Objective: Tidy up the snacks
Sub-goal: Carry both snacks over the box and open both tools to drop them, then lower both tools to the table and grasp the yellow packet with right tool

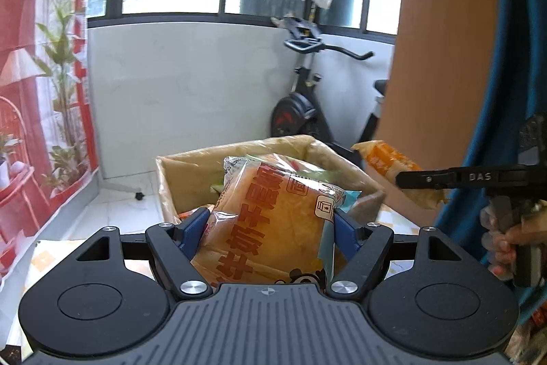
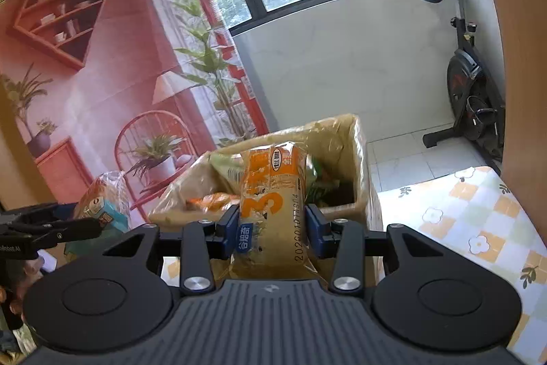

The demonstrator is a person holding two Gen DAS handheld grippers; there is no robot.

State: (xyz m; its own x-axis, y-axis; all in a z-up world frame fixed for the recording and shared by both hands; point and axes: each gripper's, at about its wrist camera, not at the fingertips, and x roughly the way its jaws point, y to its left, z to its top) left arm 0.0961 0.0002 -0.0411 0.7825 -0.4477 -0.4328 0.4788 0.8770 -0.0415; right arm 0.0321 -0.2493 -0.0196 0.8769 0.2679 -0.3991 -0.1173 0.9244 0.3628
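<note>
My left gripper (image 1: 270, 224) is shut on a wide clear packet of golden bread (image 1: 273, 221) with red lettering, held up above the table. Behind it stands an open cardboard box (image 1: 191, 166) lined with plastic, with several snack packets inside. My right gripper (image 2: 271, 224) is shut on a narrow orange snack packet (image 2: 270, 194) that stands upright between the blue pads. The same box (image 2: 359, 153) lies just beyond it. In the left wrist view the right gripper (image 1: 430, 180) appears at the right with its orange packet (image 1: 386, 159). The left gripper's bread packet (image 2: 102, 197) shows at the left of the right wrist view.
The box sits on a table under a checked cloth with flowers (image 2: 478, 221). A printed backdrop of a red room (image 2: 102, 74) stands at the left. An exercise bike (image 1: 307, 98) stands by the white wall under the windows. A person's arm (image 1: 444, 57) fills the right side.
</note>
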